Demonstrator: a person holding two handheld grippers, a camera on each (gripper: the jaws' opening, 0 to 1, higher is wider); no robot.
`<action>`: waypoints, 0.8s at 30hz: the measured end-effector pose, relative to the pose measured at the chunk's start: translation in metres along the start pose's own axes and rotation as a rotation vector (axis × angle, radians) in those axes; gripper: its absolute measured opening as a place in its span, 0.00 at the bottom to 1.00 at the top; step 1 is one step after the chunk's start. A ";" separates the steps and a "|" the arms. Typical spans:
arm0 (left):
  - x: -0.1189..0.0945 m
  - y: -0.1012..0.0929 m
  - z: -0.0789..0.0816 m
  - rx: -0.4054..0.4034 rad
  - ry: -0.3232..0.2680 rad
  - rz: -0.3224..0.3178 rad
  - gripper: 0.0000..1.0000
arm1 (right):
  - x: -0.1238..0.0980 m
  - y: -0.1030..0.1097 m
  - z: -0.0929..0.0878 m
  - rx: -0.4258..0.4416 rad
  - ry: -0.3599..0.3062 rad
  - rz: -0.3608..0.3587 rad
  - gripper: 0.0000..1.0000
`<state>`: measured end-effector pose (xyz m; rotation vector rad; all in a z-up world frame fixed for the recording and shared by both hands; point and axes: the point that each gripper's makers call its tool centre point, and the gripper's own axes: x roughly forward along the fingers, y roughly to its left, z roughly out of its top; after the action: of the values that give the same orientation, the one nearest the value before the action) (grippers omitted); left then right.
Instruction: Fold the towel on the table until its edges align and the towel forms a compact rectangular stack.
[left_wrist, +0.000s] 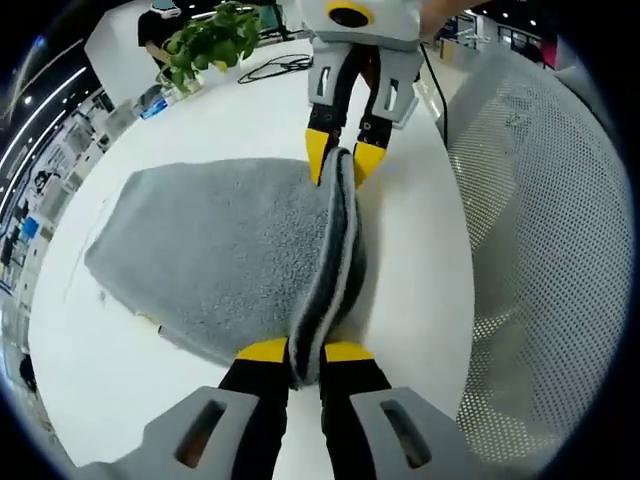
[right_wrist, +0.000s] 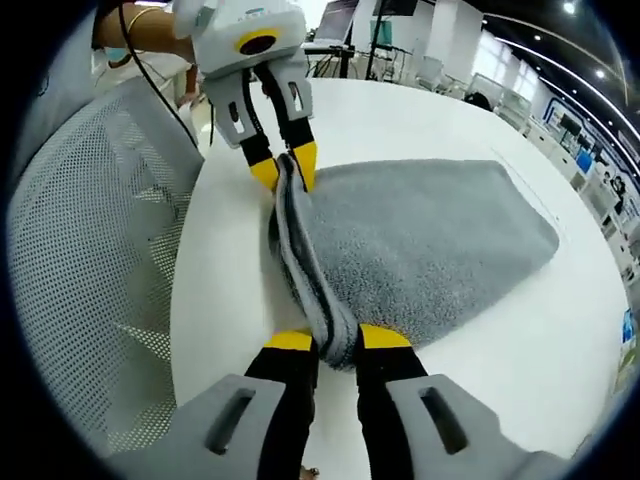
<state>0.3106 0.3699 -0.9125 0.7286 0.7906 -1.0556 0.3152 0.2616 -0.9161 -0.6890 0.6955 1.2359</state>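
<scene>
Left gripper view looks along the doubled edge of the grey towel (left_wrist: 220, 250), which lies on the white table (left_wrist: 420, 250) with most of its body spread flat to one side. The left gripper (left_wrist: 305, 352) has its yellow-tipped jaws closed tight on the near end of that stacked edge, with several layers showing as dark and light stripes between them. At the far end of the same edge the right gripper (left_wrist: 340, 158) pinches it likewise. The right gripper view gives the mirror picture — the right gripper (right_wrist: 338, 340) clamped on its end of the towel (right_wrist: 420, 240), the left gripper (right_wrist: 283, 168) across from it, the edge running between them in a slightly bowed ridge.

The step in hand looks like carrying this gathered edge across to lay another fold. To do it well, both grips should move together at equal height and pace, so the edge stays straight rather than sagging in the middle. A gentle outward pull would flatten the bow. The far end of the towel tapers unevenly, so the landing line wants choosing by the corners — not by the ridge alone. A mesh chair (left_wrist: 540, 200) stands just beside the table edge; the moving hands should keep clear of it.
</scene>
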 end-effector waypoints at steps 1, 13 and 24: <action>0.000 0.000 0.000 -0.007 -0.002 0.002 0.10 | 0.000 0.001 0.000 0.000 0.001 -0.002 0.13; -0.006 -0.030 -0.004 0.021 0.011 -0.040 0.10 | -0.007 0.033 -0.007 -0.009 -0.028 -0.005 0.13; -0.015 -0.060 -0.008 0.033 0.024 -0.087 0.10 | -0.012 0.058 -0.011 0.001 -0.028 -0.003 0.12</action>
<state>0.2481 0.3639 -0.9125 0.7418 0.8336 -1.1421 0.2553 0.2570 -0.9186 -0.6702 0.6719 1.2403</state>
